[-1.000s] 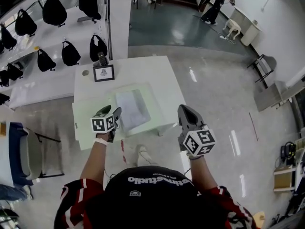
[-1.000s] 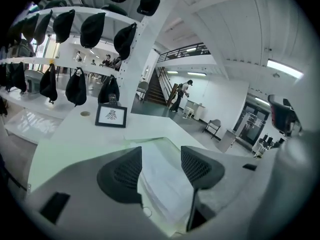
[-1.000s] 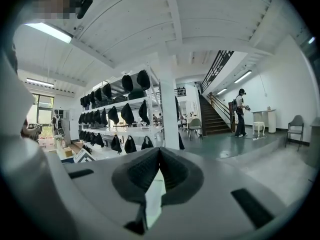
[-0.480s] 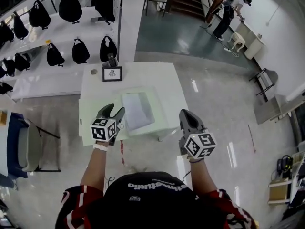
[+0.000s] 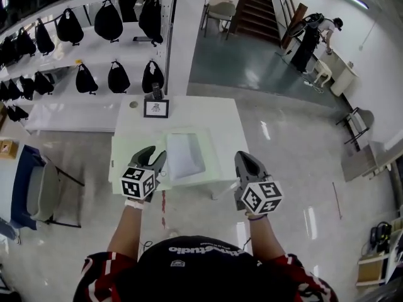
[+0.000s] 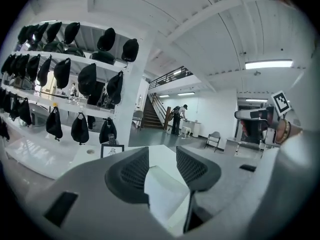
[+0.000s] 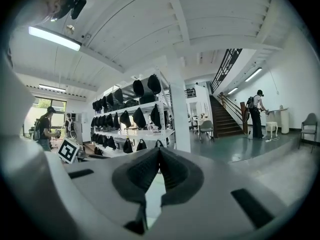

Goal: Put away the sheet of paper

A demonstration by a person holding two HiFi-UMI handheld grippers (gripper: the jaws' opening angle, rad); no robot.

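A white sheet of paper (image 5: 184,155) lies flat inside a pale green open folder (image 5: 213,162) on the white table (image 5: 214,118). My left gripper (image 5: 157,158) hovers at the folder's near left corner, just left of the sheet. Its jaws are closing with nothing between them, and in the left gripper view (image 6: 162,156) a clear gap still shows between the pads. My right gripper (image 5: 245,161) is held beyond the table's near right corner, off the folder. In the right gripper view (image 7: 159,153) its pads meet at the tips and hold nothing.
A framed picture (image 5: 155,108) and a small dark object (image 5: 156,92) stand at the table's far edge. White shelves with several black bags (image 5: 94,74) run along the left. A chair (image 5: 39,194) stands at the left, and a person (image 5: 315,33) is far off by the stairs (image 5: 258,5).
The head view has tilted up, so the table sits farther up the view. The left gripper has drawn back slightly from the sheet and its jaws have narrowed. The right gripper holds its place.
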